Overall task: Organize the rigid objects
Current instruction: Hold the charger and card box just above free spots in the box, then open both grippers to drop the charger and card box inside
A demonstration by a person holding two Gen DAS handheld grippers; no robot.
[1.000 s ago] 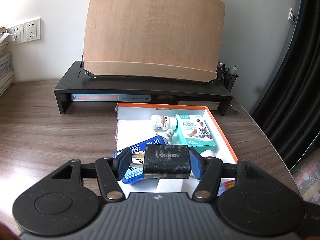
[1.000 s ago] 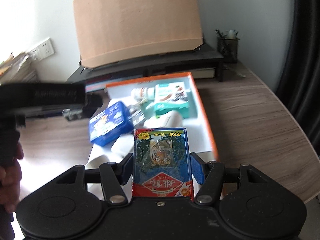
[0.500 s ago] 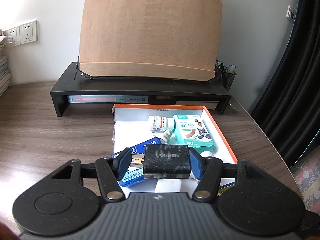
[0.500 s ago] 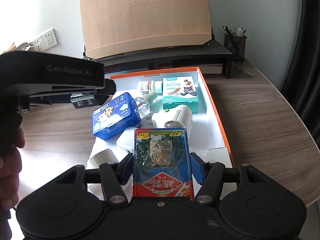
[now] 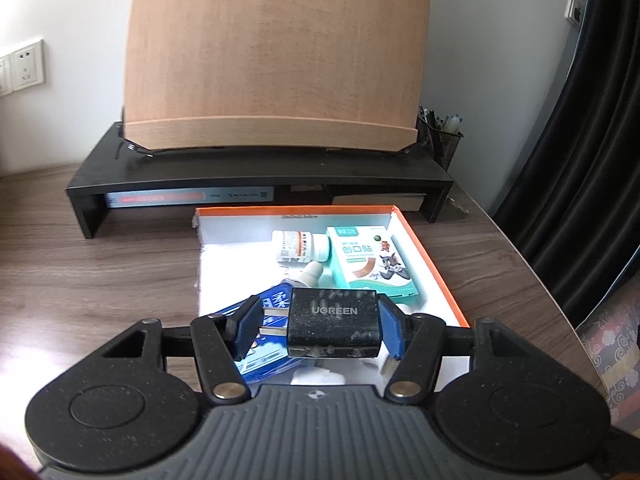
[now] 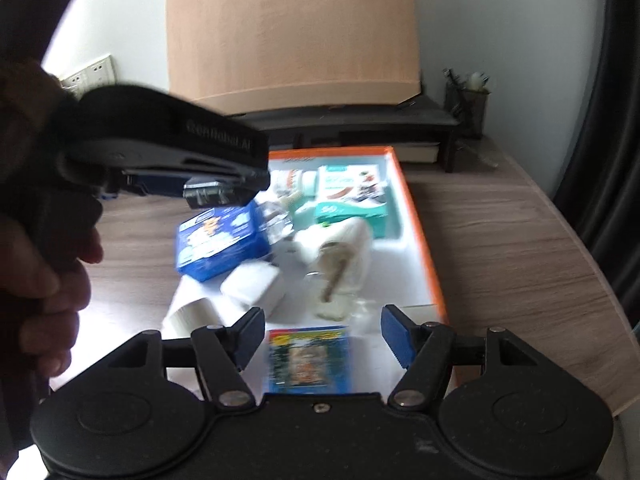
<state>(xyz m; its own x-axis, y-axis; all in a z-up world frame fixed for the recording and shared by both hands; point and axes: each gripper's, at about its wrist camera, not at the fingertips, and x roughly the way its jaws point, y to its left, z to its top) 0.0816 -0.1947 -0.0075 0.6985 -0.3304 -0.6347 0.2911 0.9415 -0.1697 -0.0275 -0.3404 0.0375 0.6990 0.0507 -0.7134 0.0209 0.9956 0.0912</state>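
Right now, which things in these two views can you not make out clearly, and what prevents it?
- Card pack: right wrist view, motion blur makes its print unreadable; the open right gripper base cuts off its near end.
- Blue box: left wrist view, mostly hidden behind the left gripper and its black charger.
- Pen holder: contents too small.

You have two grippers: the left gripper [image 5: 320, 330] and the right gripper [image 6: 323, 334]. You can count one black charger [image 5: 334, 326], one card pack [image 6: 308, 360], one blue box [image 6: 222, 244], one teal box [image 5: 372, 266], one pill bottle [image 5: 300, 246], one orange-rimmed tray [image 5: 434, 264].
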